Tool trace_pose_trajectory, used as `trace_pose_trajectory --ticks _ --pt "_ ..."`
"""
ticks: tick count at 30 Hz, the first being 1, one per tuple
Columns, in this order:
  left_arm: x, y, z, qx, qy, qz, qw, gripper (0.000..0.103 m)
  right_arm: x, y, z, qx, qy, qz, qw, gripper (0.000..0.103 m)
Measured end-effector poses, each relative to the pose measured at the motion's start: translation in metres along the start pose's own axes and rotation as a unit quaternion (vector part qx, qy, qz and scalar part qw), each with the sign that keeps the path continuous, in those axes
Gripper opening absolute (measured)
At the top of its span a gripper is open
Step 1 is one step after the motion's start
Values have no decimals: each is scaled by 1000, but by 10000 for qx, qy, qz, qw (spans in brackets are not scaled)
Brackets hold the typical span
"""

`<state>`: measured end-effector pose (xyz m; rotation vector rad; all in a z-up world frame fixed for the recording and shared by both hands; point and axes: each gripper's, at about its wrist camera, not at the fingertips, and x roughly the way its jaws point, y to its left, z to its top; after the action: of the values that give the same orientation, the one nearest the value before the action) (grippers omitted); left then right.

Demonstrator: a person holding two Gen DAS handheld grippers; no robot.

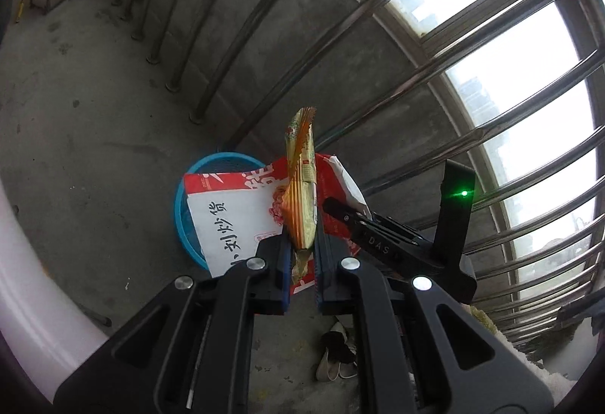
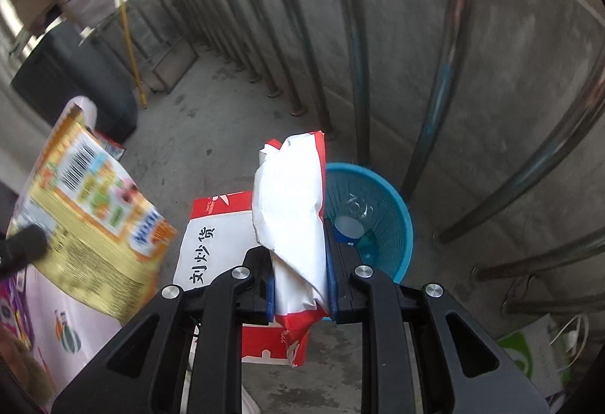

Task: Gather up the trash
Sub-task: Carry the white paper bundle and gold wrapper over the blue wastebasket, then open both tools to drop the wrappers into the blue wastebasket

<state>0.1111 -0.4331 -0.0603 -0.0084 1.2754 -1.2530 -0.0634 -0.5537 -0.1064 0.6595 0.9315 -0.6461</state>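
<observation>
The left gripper (image 1: 302, 255) is clamping the lower end of a crinkled gold-and-orange foil snack wrapper (image 1: 300, 194), which is standing edge-on in the left wrist view; only the right wrist view is showing its printed face (image 2: 90, 206), with a barcode and coloured panels, hanging blurred at the left of the frame. The right gripper (image 2: 300, 285) is pinching a folded white-and-red paper bag (image 2: 291, 221) between its blue pads (image 2: 269, 296); in the left wrist view that gripper (image 1: 332, 206) is reaching in from the right with a green light glowing on its body, and the bag's white fold (image 1: 348, 183) is peeking out behind it.

A round blue plastic mesh basket (image 2: 385, 221) is sitting on the grey concrete floor (image 1: 94, 134) near the metal railing bars (image 1: 234, 47); the right wrist view is looking into it and is showing a clear crumpled plastic bottle (image 2: 353, 221) lying inside, whereas the left wrist view is showing only the basket's left rim (image 1: 181, 206). A flat white-and-red paper bag with black characters (image 1: 230, 217) is lying just beside the basket, overlapping its edge in the left view; both held pieces are hanging above the bag and the basket.

Only the left view is showing bright windows (image 1: 491, 43) beyond the bars and a pair of pale shoes (image 1: 336, 357) on the floor; only the right view is showing a dark bin (image 2: 83, 73), a yellow pole (image 2: 132, 54) and a green-and-white carrier bag (image 2: 537, 353).
</observation>
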Motion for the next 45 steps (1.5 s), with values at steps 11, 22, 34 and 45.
trace_pose_trajectory --ticks 11,22,34,45 --pt "130 58 26 -1019 887 667 9886 52 108 -101 -15 1626 359 -20 9860 62" --pt "60 31 35 -408 54 717 9966 52 106 -119 -25 1751 265 -43 9842 55" --pt "-124 16 -20 119 -885 1113 9898 53 112 34 -59 -2160 581 -353 9740 44" --pt "-268 84 -139 -973 -1768 1840 9620 53 301 7 -52 -1037 2542 -1395 9514 20"
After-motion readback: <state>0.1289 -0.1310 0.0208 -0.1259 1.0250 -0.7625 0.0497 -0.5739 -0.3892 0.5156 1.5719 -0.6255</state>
